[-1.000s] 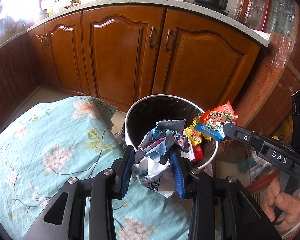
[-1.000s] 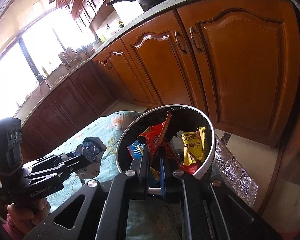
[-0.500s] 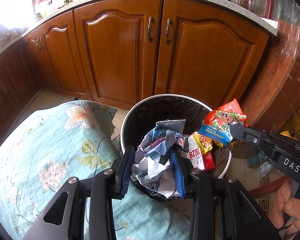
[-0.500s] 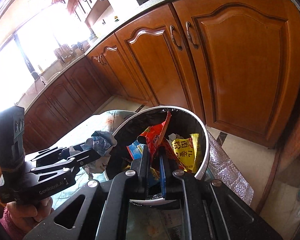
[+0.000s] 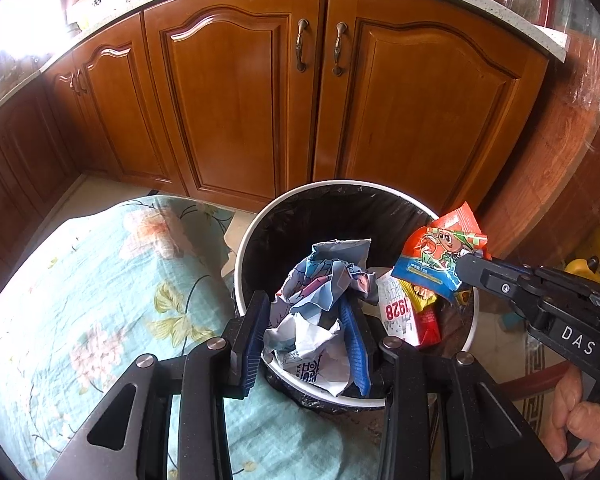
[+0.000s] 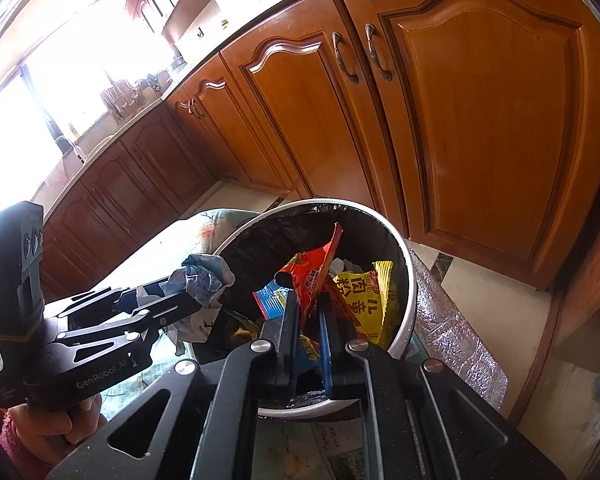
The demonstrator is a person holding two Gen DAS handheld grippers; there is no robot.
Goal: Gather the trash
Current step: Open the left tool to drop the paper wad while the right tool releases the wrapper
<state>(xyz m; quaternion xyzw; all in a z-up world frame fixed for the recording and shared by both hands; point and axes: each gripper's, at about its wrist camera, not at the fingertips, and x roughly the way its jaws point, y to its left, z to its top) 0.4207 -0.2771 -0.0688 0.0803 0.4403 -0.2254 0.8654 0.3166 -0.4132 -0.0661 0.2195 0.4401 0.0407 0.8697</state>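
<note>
A round white trash bin (image 5: 260,216) with a black liner stands beside the table; it also shows in the right wrist view (image 6: 407,280). My left gripper (image 5: 306,320) is shut on a crumpled paper wad (image 5: 320,304) and holds it over the bin's near rim; the wad also shows in the right wrist view (image 6: 204,276). My right gripper (image 6: 309,312) is shut on a red and blue snack wrapper (image 6: 310,276) over the bin; the wrapper shows in the left wrist view (image 5: 440,252). Inside lie a yellow wrapper (image 6: 364,300) and a red-white pack (image 5: 408,312).
A table with a teal floral cloth (image 5: 80,300) lies left of the bin. Wooden cabinet doors (image 5: 240,100) stand behind it under a stone counter. A foil-wrapped surface (image 6: 452,332) is right of the bin.
Both grippers have moved forward over the bin with their loads; the bin now sits lower and closer in both views. Both stay shut.
</note>
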